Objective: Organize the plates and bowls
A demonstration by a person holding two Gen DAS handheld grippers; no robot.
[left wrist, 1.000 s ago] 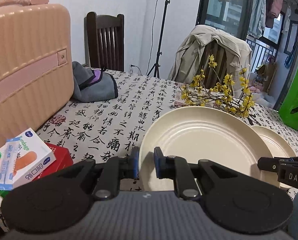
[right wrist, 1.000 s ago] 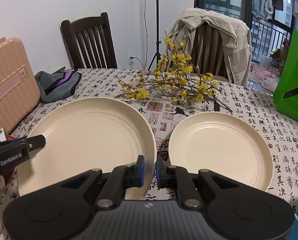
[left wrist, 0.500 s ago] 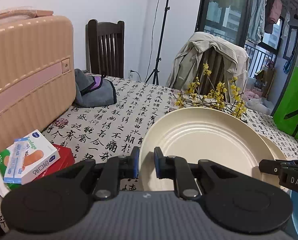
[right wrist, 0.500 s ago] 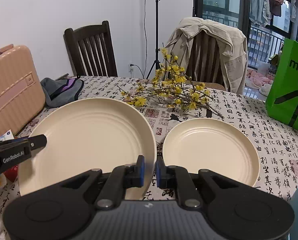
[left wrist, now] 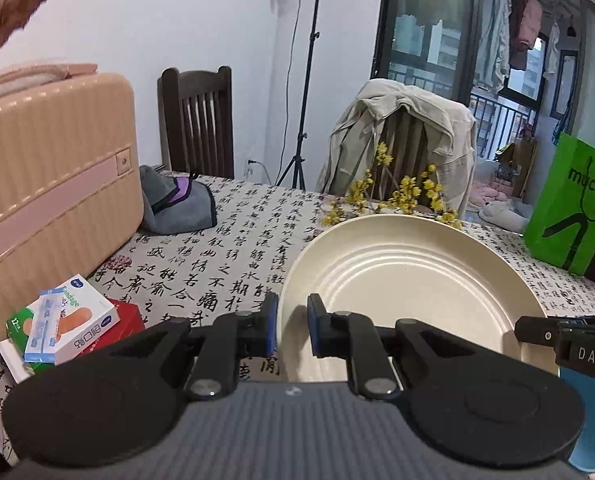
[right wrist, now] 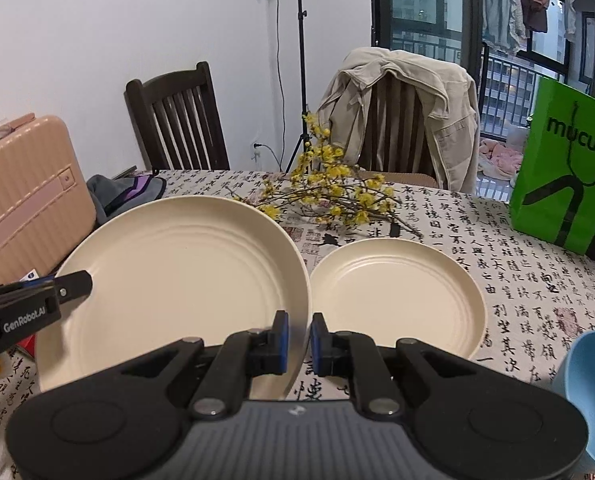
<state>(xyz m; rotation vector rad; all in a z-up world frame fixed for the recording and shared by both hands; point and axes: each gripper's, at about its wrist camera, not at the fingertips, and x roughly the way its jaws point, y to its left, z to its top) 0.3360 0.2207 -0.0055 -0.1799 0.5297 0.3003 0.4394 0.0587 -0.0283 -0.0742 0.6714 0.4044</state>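
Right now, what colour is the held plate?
Plain cream plate, clearest in the right wrist view.

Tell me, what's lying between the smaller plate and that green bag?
Only bare printed tablecloth lies between the smaller plate and the green bag, seen from the right wrist view.

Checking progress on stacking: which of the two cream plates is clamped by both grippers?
The larger plate, on the left in the right wrist view; the smaller plate lies ungripped on the tablecloth beside it.
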